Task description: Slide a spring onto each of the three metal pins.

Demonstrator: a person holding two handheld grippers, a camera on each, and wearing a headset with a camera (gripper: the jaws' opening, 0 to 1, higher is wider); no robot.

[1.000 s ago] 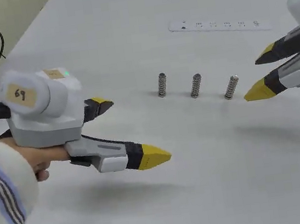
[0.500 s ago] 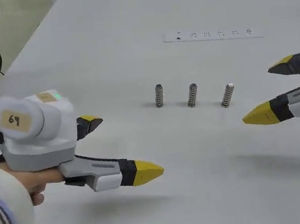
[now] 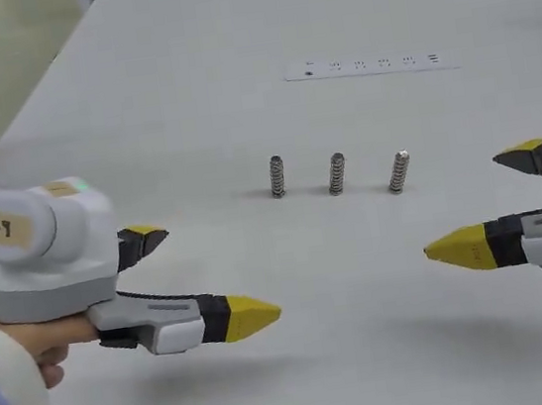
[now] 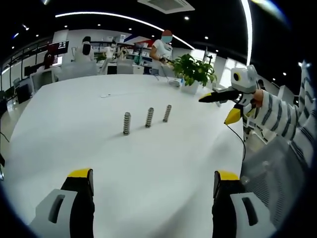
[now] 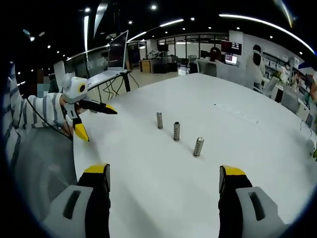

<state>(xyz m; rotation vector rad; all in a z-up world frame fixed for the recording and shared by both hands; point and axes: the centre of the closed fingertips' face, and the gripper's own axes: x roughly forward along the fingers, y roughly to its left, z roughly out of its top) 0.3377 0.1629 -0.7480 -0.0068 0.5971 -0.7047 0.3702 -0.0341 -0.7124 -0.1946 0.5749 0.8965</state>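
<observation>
Metal coils, 3 of them, stand in a short row near the middle of the white table: left spring, middle spring, right spring, each apart from its neighbour. Left and middle stand upright; the right one leans a little. Each looks already threaded over its pin, though the pins are hidden inside the coils, so this cannot be confirmed. Power strip lies well beyond the row. Left gripper hovers above the table, well short of the row, jaws spread wide, nothing between them. Right gripper hovers off to the right of the right spring, jaws likewise spread and empty. Handling, as a judgement: small and light, fairly stiff sideways but squashable end to end, smooth wire likely to slip or pop out of hard yellow tips. Best hold is probably across the mid-body with light pressure, axis kept vertical, lower end left free. A nudge could tip the leaning spring.
</observation>
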